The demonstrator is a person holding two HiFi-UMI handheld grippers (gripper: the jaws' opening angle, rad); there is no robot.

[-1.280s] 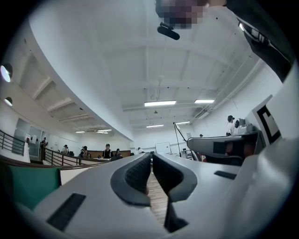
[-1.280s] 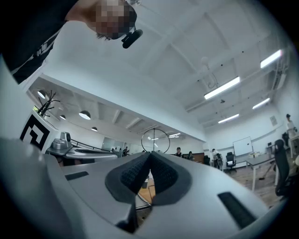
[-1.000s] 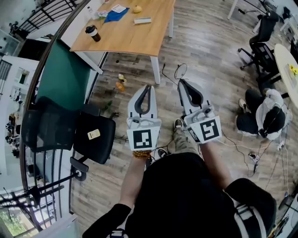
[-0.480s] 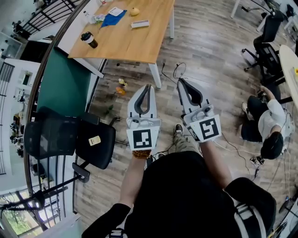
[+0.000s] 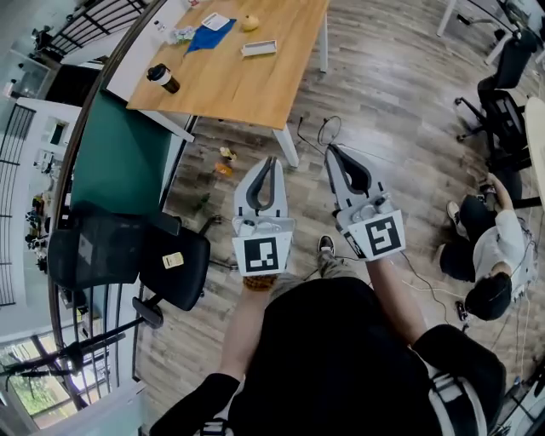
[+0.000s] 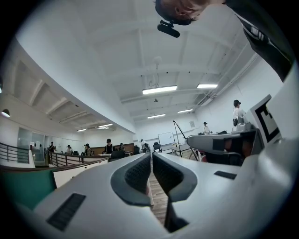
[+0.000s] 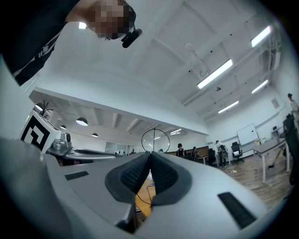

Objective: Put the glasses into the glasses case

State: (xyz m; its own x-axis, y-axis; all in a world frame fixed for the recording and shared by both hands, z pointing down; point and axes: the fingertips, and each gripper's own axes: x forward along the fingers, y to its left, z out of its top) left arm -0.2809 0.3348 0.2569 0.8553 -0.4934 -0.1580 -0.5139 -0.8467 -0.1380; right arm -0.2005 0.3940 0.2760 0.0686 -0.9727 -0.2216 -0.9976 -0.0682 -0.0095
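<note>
A wooden table (image 5: 255,85) stands ahead at the top of the head view. On it lies a long pale box (image 5: 258,48) that may be the glasses case; I cannot make out any glasses. My left gripper (image 5: 272,160) and right gripper (image 5: 330,149) are held side by side over the wooden floor, well short of the table. Both are shut with nothing between the jaws. In the left gripper view the left gripper's (image 6: 151,158) pads meet at the tips. The right gripper's (image 7: 150,154) pads close together in the right gripper view.
The table also carries a coffee cup (image 5: 162,77), a blue cloth (image 5: 210,35) and a yellow object (image 5: 249,22). A black office chair (image 5: 170,260) and a green partition (image 5: 119,145) stand to the left. A person (image 5: 494,255) sits on the floor at right, near office chairs (image 5: 502,111).
The table has slid slightly lower in the head view and the seated person at right has dropped down the frame. Both grippers keep their place in the view, still shut.
</note>
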